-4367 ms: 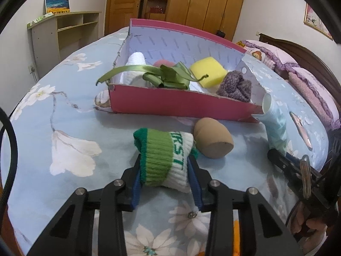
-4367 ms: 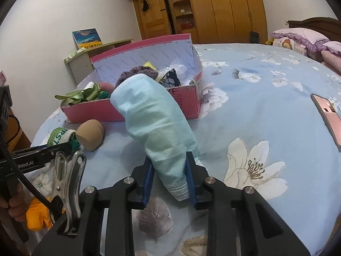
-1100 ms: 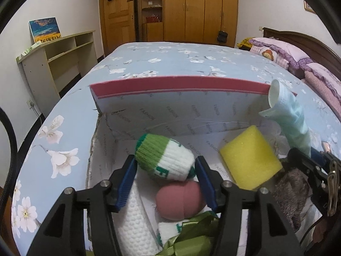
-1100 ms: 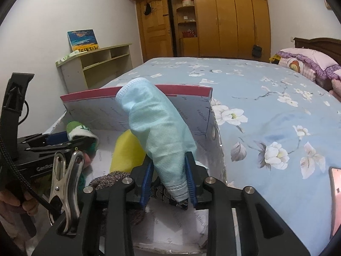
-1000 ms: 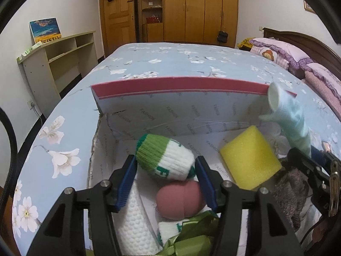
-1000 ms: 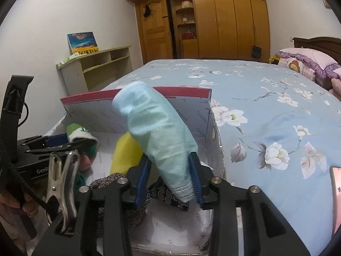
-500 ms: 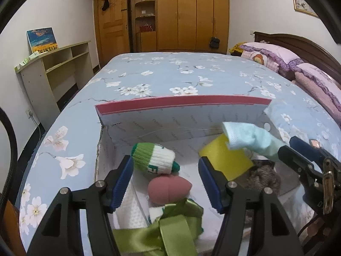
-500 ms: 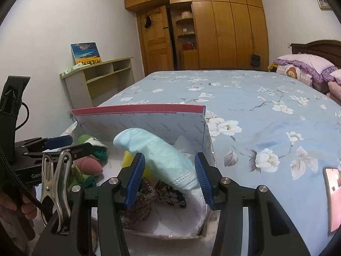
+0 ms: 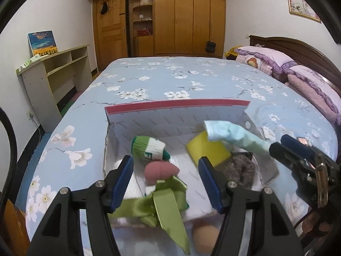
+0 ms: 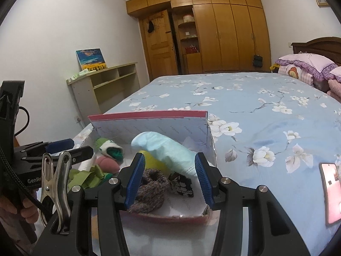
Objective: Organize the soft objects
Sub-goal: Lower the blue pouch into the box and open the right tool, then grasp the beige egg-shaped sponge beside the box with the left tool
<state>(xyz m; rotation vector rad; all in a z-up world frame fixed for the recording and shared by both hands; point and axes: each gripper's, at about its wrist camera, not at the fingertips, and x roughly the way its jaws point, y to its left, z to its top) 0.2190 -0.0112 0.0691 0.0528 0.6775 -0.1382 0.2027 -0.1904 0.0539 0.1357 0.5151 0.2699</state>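
Left gripper point(image 9: 166, 181): fingers apart, empty
Right gripper point(image 10: 168, 177): fingers apart, empty
Next target: tan sponge point(image 9: 205, 237), outside box point(image 9: 177, 104) near edge, under left gripper

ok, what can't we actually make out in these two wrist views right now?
- Tan ball outside the box, left wrist view: blurred, half behind a tong finger.
- Yellow sponge, right wrist view: mostly under the blue mask.
- White knit cloth, left wrist view: largely behind the left tongs.
- Pink phone, right wrist view: screen unreadable.
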